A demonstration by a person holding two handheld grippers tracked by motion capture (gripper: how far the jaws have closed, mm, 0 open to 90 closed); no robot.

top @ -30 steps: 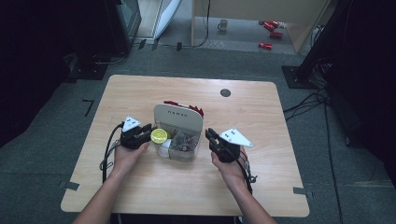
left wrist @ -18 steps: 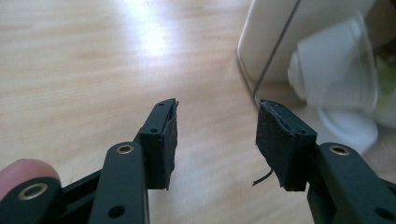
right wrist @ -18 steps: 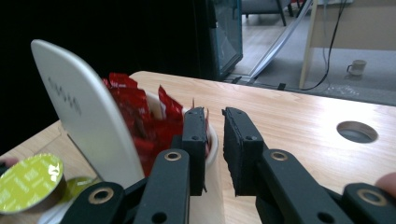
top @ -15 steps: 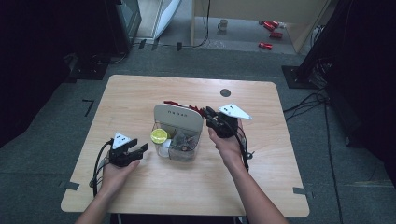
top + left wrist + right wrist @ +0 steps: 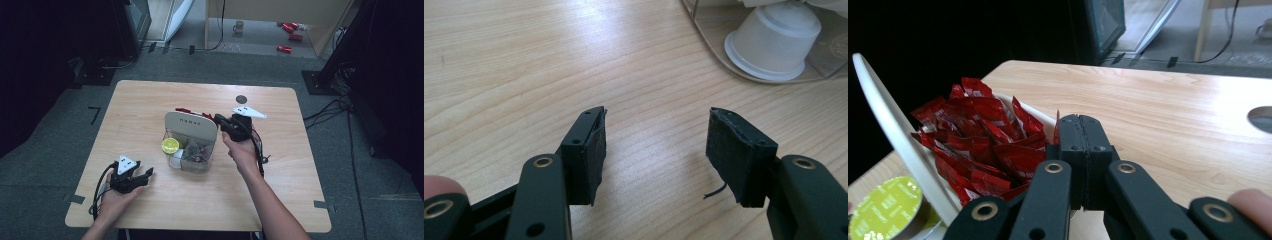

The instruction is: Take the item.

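— Where was the left gripper?
— Lower left of the high view, jaws spread over bare bench, near the front edge, with wood all round.
— And the right gripper?
— Clenched beside the red sachets, at the organizer's back edge, mid-frame; a green-topped capsule sat at its left.

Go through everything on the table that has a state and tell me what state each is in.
Left gripper: open, holding nothing, just above bare table.
Right gripper: shut, at the red packets.
Organizer lid: open, propped upright.
Red packets: piled loosely in the back compartment.
White capsule: upside down.
Green-lidded capsule: foil up.
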